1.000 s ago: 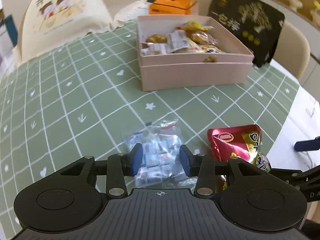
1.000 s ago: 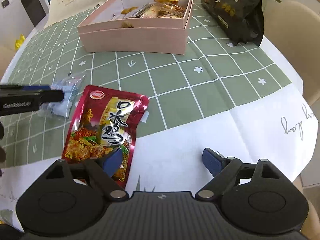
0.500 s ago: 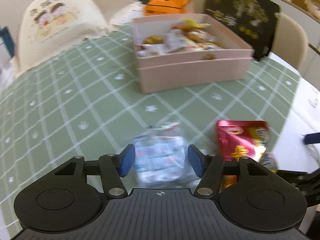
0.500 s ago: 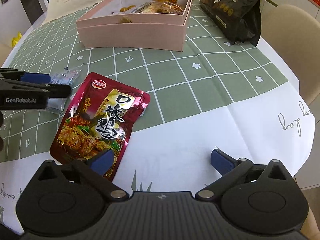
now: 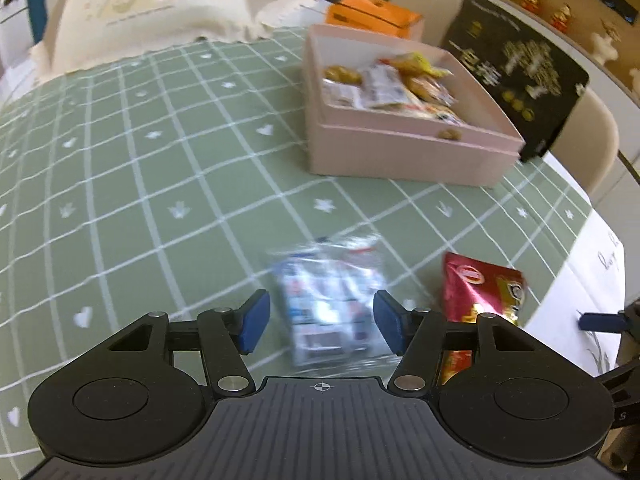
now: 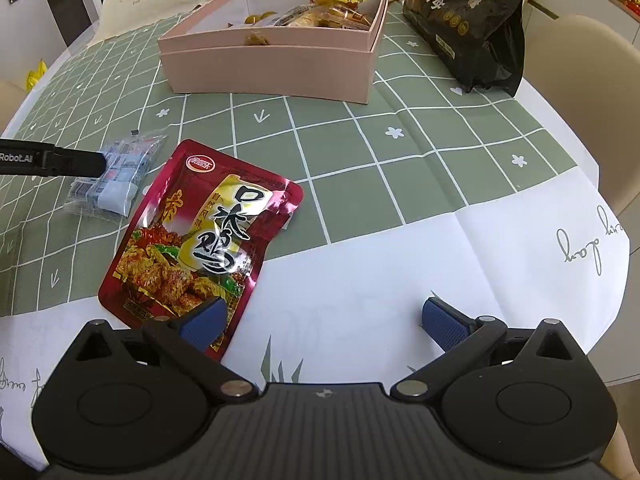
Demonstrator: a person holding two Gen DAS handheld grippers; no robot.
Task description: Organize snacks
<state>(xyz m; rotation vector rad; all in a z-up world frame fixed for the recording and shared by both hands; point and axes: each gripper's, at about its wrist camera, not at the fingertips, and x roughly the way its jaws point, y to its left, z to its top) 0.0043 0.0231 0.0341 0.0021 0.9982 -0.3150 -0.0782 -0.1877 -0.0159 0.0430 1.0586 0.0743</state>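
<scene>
A clear bag of small blue-and-white candies (image 5: 330, 300) lies on the green checked cloth between the open fingers of my left gripper (image 5: 320, 322); the pads do not touch it. It also shows in the right wrist view (image 6: 114, 174), with a left finger (image 6: 76, 162) over it. A red foil snack pouch (image 6: 200, 236) lies beside it, also in the left wrist view (image 5: 480, 292). My right gripper (image 6: 324, 318) is open and empty, its left pad over the pouch's lower corner. The pink box (image 6: 280, 66) holds several snacks.
A black snack bag (image 6: 468, 20) stands right of the pink box (image 5: 400, 160). An orange box (image 5: 372, 20) and a cream tote bag (image 5: 152, 12) sit at the back. The table edge and a beige chair (image 6: 592, 92) are on the right.
My left gripper has opened wider around the candy bag and swung left with some blur. My right gripper has opened slightly and pulled back a little; the pouch has not moved.
</scene>
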